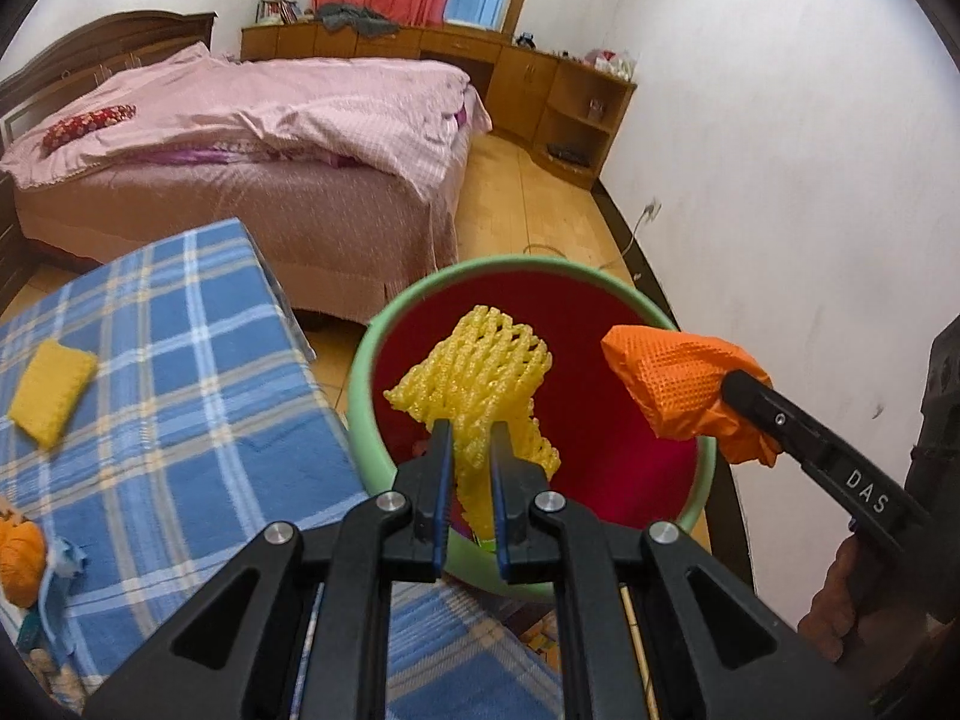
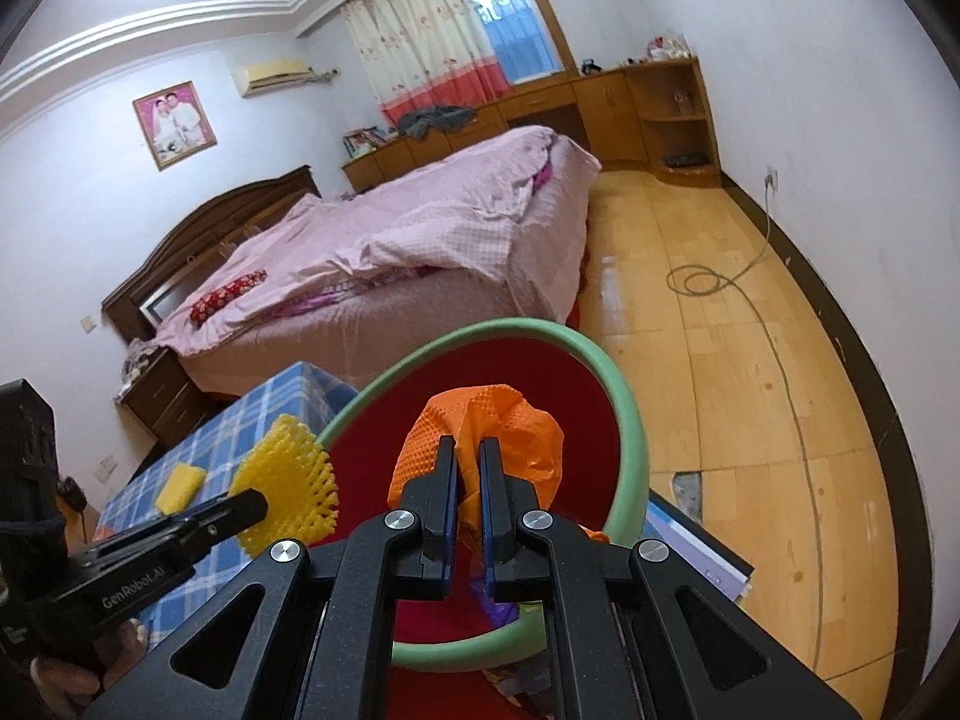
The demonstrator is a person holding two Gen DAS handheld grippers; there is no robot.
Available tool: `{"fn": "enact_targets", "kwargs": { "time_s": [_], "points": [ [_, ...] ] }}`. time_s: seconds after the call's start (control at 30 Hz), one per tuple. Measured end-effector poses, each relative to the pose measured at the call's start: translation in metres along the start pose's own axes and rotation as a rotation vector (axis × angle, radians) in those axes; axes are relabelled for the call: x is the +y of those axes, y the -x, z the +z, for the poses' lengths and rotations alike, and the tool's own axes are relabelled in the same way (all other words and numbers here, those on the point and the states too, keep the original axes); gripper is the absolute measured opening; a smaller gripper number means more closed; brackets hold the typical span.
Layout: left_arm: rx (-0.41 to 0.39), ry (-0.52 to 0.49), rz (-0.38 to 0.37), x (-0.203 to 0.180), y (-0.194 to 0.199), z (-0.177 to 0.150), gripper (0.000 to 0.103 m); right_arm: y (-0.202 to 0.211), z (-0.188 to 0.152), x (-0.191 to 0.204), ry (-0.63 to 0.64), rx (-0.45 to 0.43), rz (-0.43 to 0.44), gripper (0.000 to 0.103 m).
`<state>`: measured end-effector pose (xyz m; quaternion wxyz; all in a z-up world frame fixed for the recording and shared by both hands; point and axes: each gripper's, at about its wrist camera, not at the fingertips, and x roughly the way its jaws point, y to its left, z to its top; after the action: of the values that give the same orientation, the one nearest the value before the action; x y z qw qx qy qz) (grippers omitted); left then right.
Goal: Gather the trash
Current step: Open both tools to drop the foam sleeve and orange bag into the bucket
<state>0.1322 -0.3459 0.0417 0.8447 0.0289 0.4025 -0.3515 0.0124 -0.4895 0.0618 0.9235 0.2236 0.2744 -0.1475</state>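
While the green-rimmed bin [image 1: 612, 276] with its red lining sits beside my plaid-covered table [image 1: 180, 360], my left gripper [image 1: 471, 429] pinches the yellow foam net [image 1: 480, 372], long axis upright, over it; my right gripper [image 2: 468, 447], lettered "DAS", clamps the crumpled orange glove [image 2: 510, 426] there too.

Above the bin [image 1: 360, 360] the red mouth lies open, with only the foam net [image 1: 480, 360] and orange glove [image 1: 672, 378] hanging over it. The table [image 1: 180, 330] presses against the bin's left rim; bare floor [image 2: 720, 360] lies right of the bin.
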Motion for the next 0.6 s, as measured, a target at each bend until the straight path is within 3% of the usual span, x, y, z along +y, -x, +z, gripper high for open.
{"fn": "enact_targets", "kwargs": {
  "time_s": [0.23, 0.4, 0.53, 0.6],
  "points": [
    [0.024, -0.02, 0.001, -0.003, -0.014, -0.003, 0.011, -0.01, -0.003, -0.005, -0.008, 0.02, -0.011, 0.009],
    [0.02, -0.032, 0.012, -0.005, -0.011, -0.004, 0.033, -0.011, -0.003, -0.002, -0.011, 0.021, -0.014, 0.012],
    [0.013, -0.024, 0.001, -0.003, -0.006, -0.003, 0.039, -0.005, -0.002, -0.001, -0.012, 0.008, -0.013, 0.027],
    [0.008, -0.025, -0.011, -0.004, -0.003, -0.003, 0.041, -0.002, -0.002, 0.0, -0.012, 0.004, -0.011, 0.027]
  ]
}}
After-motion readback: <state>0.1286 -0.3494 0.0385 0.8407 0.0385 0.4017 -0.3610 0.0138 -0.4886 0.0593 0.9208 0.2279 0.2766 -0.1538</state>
